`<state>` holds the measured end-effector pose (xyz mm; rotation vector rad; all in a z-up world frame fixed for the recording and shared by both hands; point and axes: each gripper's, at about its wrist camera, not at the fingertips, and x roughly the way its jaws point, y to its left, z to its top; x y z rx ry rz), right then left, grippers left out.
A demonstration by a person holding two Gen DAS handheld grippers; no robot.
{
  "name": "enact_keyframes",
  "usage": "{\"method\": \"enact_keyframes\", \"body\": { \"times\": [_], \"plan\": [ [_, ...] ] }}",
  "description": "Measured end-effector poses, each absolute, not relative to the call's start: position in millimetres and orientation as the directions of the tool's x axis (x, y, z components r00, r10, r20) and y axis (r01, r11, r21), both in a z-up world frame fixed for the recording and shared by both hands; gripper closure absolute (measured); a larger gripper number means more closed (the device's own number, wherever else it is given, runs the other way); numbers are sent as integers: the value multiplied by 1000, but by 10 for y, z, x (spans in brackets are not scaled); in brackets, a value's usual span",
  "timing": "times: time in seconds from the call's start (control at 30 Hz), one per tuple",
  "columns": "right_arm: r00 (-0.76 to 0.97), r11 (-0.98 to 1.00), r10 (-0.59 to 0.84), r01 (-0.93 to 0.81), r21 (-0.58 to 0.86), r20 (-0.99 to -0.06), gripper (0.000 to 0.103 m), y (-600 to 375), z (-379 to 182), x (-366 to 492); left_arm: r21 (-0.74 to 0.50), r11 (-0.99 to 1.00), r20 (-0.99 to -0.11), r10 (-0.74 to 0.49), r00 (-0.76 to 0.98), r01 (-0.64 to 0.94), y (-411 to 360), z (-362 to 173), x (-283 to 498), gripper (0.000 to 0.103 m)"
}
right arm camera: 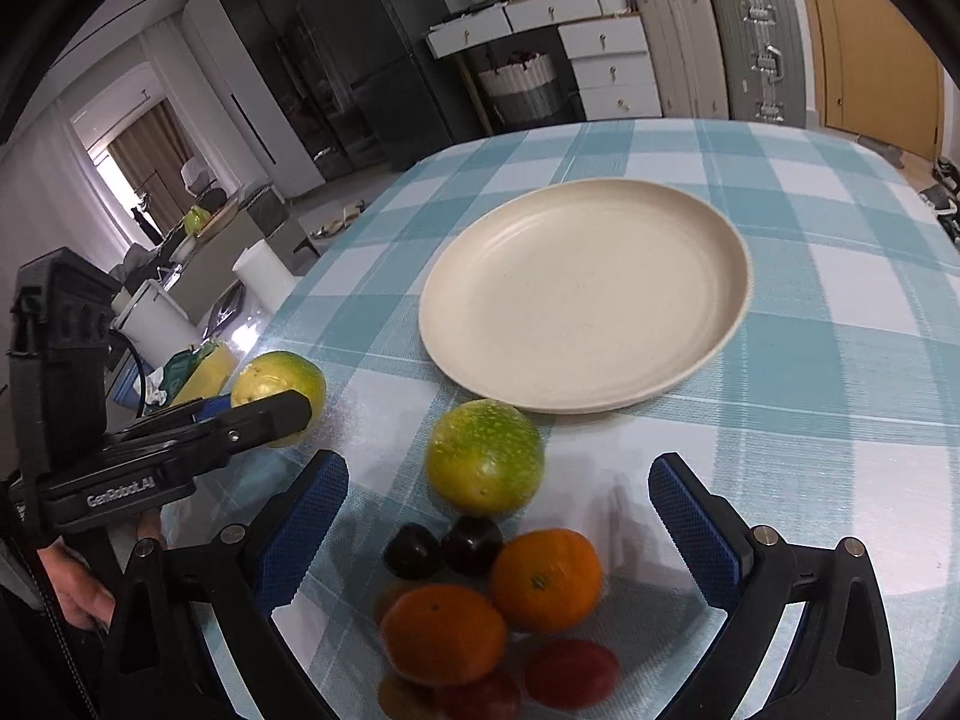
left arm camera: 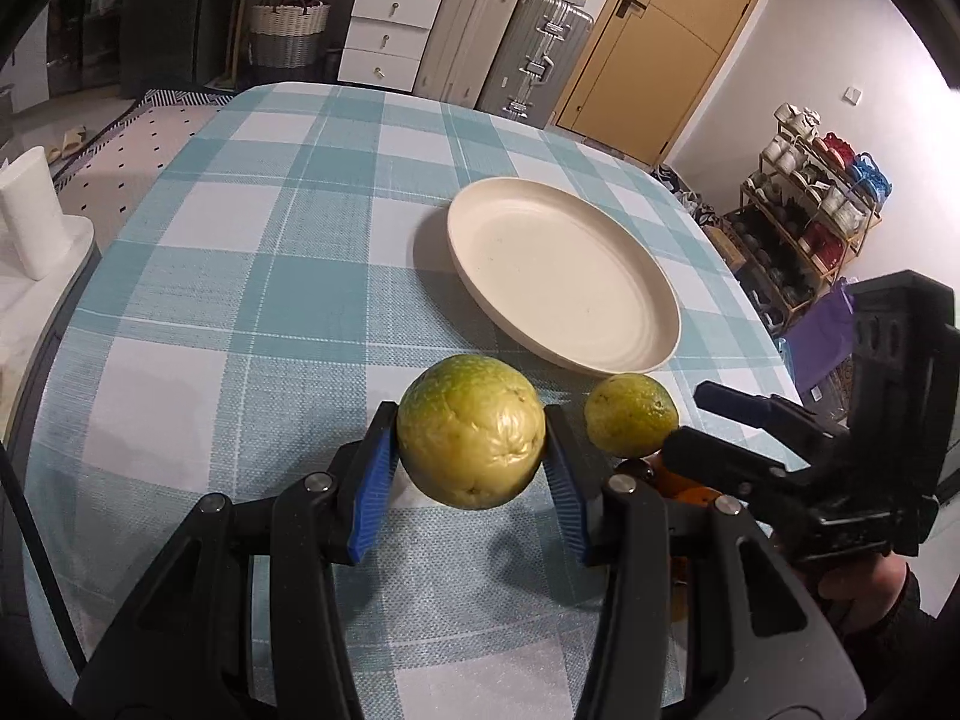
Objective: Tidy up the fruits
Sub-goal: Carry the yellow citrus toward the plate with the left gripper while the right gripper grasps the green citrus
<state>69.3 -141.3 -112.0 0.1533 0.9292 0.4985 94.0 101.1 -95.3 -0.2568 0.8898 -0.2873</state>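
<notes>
Where the right wrist view begins, nearest the camera, a cluster of fruit lies on the checked cloth of the bench (right arm camera: 840, 360): two oranges (right arm camera: 543, 579), two dark plums (right arm camera: 444, 546) and reddish fruit (right arm camera: 570, 672), blurred at the bottom edge.

- Right gripper (right arm camera: 498, 516): its fingers (right arm camera: 696, 522) stand wide apart, holding nothing, set either side of the cluster.
- Green citrus fruit (right arm camera: 486, 462): on the cloth just beyond the plums, between the cluster and the plate, close to the plate's near rim; also seen in the left wrist view (left arm camera: 630, 414).
- Left gripper (left arm camera: 471, 468): its blue-padded fingers (left arm camera: 372, 480) are clamped on a larger yellow-green fruit (left arm camera: 471, 432), one pad on each side. The fruit appears raised off the cloth, its shadow below it. In the right wrist view this gripper (right arm camera: 270, 414) sits at the left, well apart from the plate.
- Cream plate (left arm camera: 600, 360): round, shallow, nothing on it, further along the bench.
- Beyond the bench: white drawers (left arm camera: 390, 30), suitcases (left arm camera: 534, 54), a wooden door (left arm camera: 666, 36).
</notes>
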Motion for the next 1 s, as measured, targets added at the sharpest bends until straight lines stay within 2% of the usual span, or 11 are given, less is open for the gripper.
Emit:
{"method": "enact_keyframes", "body": {
  "times": [0.17,0.37,0.43,0.63,1.0],
  "plan": [
    [457,876,472,-343,339,-754,5,-1304,-1181,797,-339,931,-724,-349,595,133,1039,-967,924,59],
    [413,885,455,-305,351,-789,25,-1265,-1319,927,-323,938,-729,-332,599,126,1077,-968,908,59],
    [404,882,461,-303,361,-790,53,-1263,-1345,942,-323,938,-729,-332,599,126,1083,-963,903,59],
    [409,877,471,-310,367,-782,54,-1256,-1347,924,-322,939,-730,-329,599,124,1084,-956,903,59],
    [466,844,533,-351,405,-706,54,-1401,-1084,808,-296,944,-735,-324,596,147,960,-858,1000,59]
  ]
}}
